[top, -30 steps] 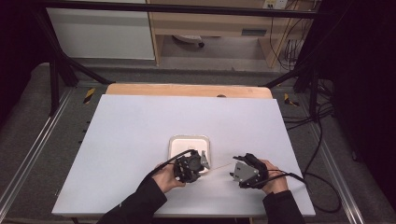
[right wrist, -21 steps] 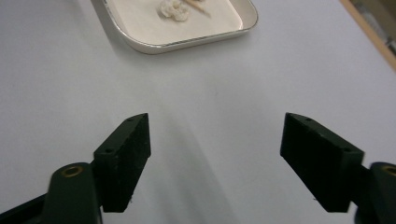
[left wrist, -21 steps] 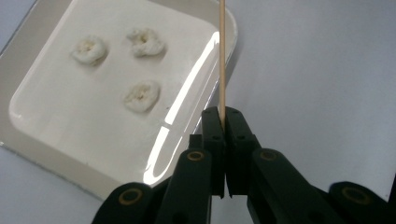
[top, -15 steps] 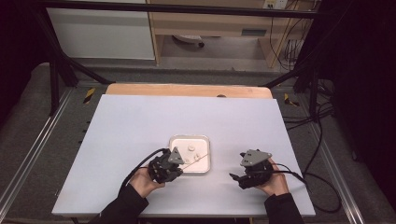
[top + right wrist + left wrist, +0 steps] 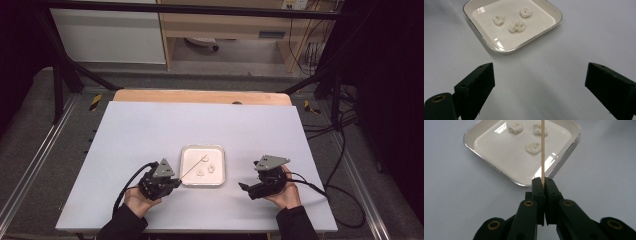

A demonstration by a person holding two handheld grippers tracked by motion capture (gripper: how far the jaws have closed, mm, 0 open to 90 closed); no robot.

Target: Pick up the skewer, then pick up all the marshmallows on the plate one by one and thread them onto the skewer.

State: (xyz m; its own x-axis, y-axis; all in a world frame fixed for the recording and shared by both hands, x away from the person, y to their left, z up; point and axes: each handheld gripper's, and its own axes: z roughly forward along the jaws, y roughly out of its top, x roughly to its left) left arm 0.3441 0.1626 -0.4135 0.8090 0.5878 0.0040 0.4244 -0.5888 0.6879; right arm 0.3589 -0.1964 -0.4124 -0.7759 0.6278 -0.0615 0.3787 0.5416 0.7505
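Observation:
A thin wooden skewer is pinched at its near end by my left gripper, which is shut on it. The stick slants out over a square white tray that holds three small white puffed pieces. In the high view my left gripper sits just left of the tray, with the skewer reaching over it. Just right of the tray, my right gripper points toward it. Its jaws have just been opening and now stand wide apart over bare table, nothing between them.
The tray sits near the front middle of a pale table. A wooden strip runs along the far edge. Cables trail off the right side, and dark frame rails flank the table.
My left gripper has slid left with the skewer, from over the tray to beside it. The right gripper has stayed nearly in place.

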